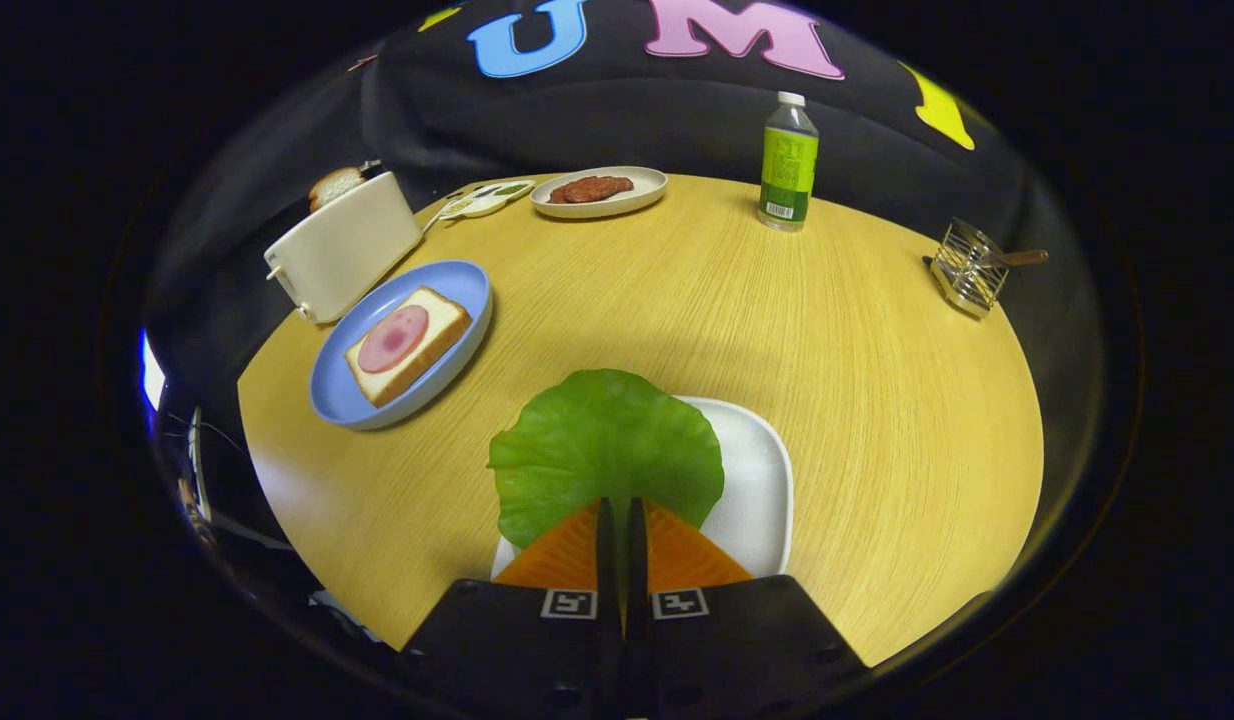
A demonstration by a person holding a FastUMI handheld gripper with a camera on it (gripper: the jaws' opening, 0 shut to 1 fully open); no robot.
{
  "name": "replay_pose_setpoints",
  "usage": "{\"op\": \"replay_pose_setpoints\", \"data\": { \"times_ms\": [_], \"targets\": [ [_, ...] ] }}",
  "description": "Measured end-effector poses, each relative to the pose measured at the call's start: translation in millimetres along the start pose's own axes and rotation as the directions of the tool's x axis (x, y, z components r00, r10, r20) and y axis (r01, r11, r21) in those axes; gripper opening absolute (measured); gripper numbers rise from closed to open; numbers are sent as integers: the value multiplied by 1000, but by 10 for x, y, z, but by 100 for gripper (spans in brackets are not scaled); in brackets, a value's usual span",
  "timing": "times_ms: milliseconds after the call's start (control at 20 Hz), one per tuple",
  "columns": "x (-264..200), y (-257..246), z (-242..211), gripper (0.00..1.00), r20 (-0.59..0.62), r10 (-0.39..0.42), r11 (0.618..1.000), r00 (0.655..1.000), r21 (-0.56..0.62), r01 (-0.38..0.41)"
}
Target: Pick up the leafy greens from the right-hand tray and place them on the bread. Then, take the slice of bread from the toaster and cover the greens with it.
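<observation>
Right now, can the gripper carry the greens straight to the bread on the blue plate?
Probably yes. The gripper looks shut on the leafy greens over the white tray, and only bare table lies between it and the bread. The toaster sits beyond.

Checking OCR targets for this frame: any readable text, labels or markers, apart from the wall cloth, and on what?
Green bottle: label print and a barcode, too small to read.
Gripper, shut on the lettuce leaf: two square black-and-white markers behind the fingers, patterns only, no words.
Toaster, blue plate, white tray: no text visible.
</observation>
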State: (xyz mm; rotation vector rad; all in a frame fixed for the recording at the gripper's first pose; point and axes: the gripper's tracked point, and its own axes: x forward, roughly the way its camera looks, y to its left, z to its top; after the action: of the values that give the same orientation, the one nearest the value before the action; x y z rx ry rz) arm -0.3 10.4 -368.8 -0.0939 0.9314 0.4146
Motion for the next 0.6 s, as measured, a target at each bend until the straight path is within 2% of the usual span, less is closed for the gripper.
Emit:
{"op": "replay_pose_setpoints", "data": {
  "times_ms": [150,400,600],
  "targets": [
    [-191,-40,250,5,37,-43,998,998,-39,44],
    [-550,87,585,5,76,-84,996,994,-24,86],
    [-730,443,912,5,115,-51,998,992,-39,56]
  ]
}}
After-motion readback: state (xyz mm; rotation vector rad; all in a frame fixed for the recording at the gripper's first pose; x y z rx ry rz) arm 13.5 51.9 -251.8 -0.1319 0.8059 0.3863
